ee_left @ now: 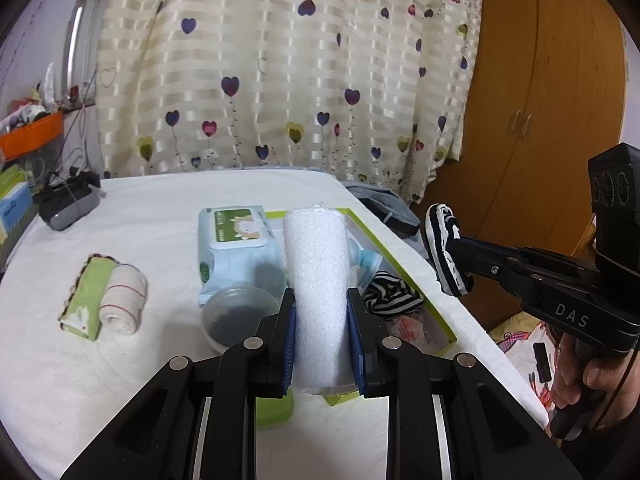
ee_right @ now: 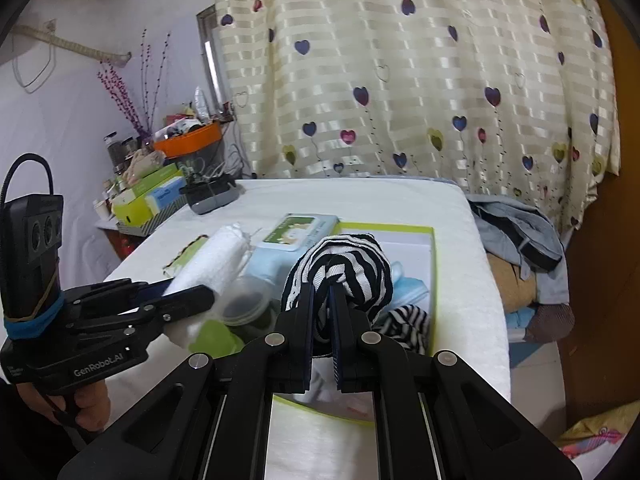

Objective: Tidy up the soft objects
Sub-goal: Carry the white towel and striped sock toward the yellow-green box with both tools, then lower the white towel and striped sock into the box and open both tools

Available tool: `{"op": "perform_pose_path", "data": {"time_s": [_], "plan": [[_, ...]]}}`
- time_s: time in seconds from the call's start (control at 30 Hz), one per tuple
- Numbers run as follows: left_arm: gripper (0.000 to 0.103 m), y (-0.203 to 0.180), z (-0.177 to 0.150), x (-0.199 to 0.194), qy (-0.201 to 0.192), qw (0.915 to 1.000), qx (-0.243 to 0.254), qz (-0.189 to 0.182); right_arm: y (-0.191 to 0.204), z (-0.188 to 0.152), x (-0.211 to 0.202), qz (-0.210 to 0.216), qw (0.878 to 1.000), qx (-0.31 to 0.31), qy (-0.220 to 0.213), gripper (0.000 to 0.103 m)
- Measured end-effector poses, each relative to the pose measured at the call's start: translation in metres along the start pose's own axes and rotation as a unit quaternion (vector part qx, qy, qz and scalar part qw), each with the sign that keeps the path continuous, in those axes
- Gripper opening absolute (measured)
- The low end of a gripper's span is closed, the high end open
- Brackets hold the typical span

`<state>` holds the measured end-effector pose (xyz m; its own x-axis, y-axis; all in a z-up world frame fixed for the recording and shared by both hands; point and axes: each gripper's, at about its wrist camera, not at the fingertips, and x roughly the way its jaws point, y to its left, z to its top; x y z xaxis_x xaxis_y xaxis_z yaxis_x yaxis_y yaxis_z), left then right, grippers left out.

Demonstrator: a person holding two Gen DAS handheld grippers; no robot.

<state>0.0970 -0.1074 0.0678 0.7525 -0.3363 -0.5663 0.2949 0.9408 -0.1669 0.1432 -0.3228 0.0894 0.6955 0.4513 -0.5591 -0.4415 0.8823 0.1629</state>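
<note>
My left gripper [ee_left: 321, 312] clamps its fingers on a fuzzy white rolled towel [ee_left: 316, 276], above the table [ee_left: 140, 360]. At three o'clock, my right gripper [ee_right: 320, 320] pinches a striped, seemingly balled sock [ee_right: 340, 268].

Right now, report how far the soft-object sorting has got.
Done: one striped cloth and some blue items already lie in the green box. In hand: the left tool grips the white towel roll; the right tool grips a second striped cloth. Left: the green cloth and beige roll on the table.
</note>
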Motion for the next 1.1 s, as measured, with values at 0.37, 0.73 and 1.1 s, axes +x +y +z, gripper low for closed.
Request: {"op": "perform_pose_path", "data": {"time_s": [0.37,0.73,1.1], "plan": [[0.021,-0.013,0.000,0.029,0.029,0.9995,0.005,-0.016,-0.026,-0.016,0.025,-0.001,0.999,0.025,0.040,0.008],[0.021,-0.020,0.000,0.051,0.047,0.9987,0.010,-0.019,-0.046,-0.028,0.074,0.017,0.995,0.038,0.091,0.009],[0.021,-0.031,0.000,0.076,0.069,0.9971,0.019,-0.027,-0.044,-0.030,0.064,0.021,0.997,0.015,0.070,0.055]]}}
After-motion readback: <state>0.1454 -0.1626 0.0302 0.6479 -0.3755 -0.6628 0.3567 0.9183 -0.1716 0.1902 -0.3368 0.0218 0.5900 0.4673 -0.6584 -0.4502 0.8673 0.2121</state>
